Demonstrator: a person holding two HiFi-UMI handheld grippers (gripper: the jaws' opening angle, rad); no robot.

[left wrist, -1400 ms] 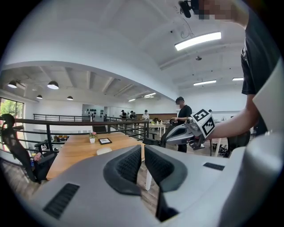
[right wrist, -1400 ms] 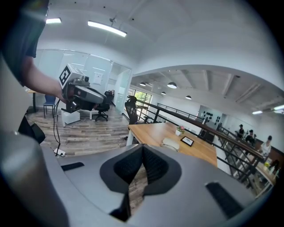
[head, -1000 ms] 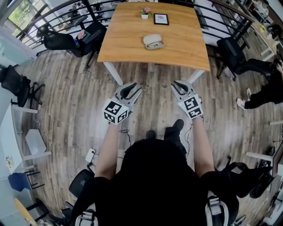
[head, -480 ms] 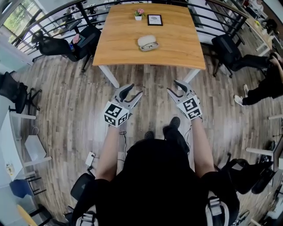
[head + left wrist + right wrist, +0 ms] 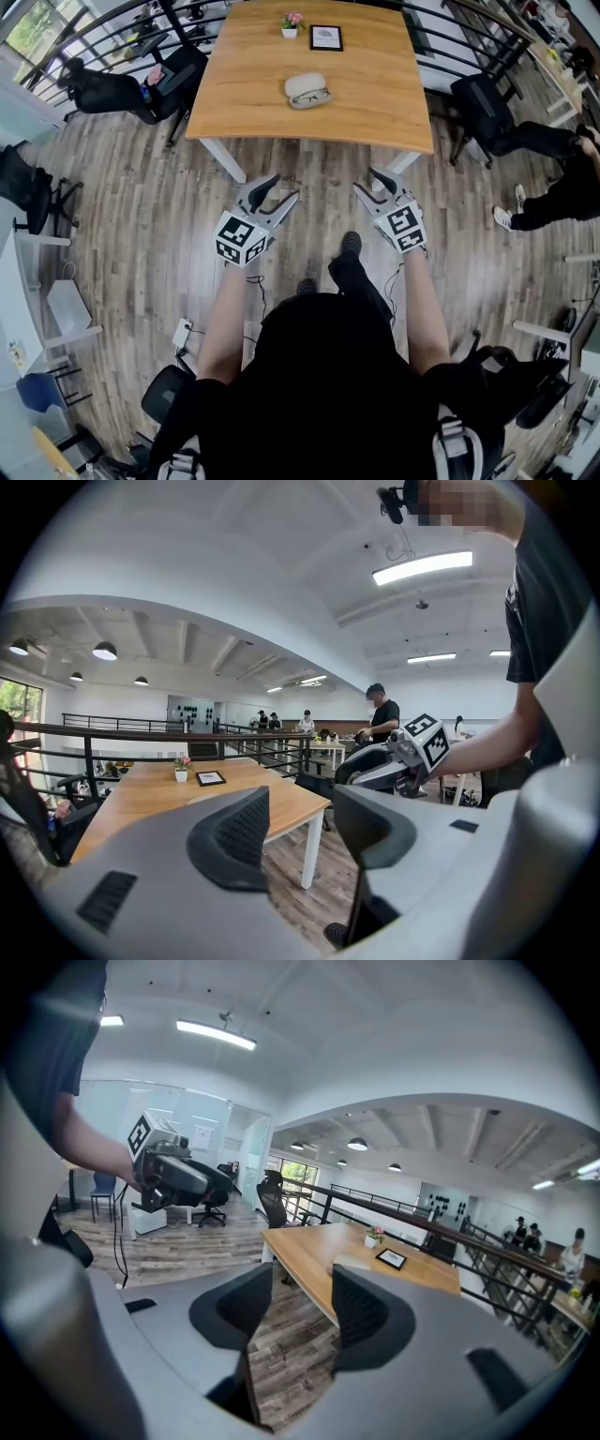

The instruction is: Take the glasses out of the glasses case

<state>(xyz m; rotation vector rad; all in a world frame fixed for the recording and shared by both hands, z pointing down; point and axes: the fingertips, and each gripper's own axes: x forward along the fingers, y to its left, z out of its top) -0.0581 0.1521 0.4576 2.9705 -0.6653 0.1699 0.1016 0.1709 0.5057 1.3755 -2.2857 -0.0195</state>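
A pale glasses case (image 5: 307, 91) lies open on the wooden table (image 5: 244, 103), with dark-rimmed glasses in it. Both grippers hang over the wood floor, short of the table's near edge and well apart from the case. My left gripper (image 5: 284, 187) is open with nothing between its jaws, and so is my right gripper (image 5: 367, 182). In the left gripper view the jaws (image 5: 305, 822) stand wide over the floor, with the table (image 5: 187, 794) behind them. In the right gripper view the open jaws (image 5: 302, 1312) point at the table's corner (image 5: 319, 1251).
A small flower pot (image 5: 291, 22) and a picture frame (image 5: 325, 37) stand at the table's far side. Black office chairs (image 5: 112, 89) (image 5: 487, 103) flank the table, and a railing runs behind it. A seated person (image 5: 562, 187) is at the right.
Both grippers' jaws have spread wider. The person has stepped towards the table, so both grippers are nearer its front edge.
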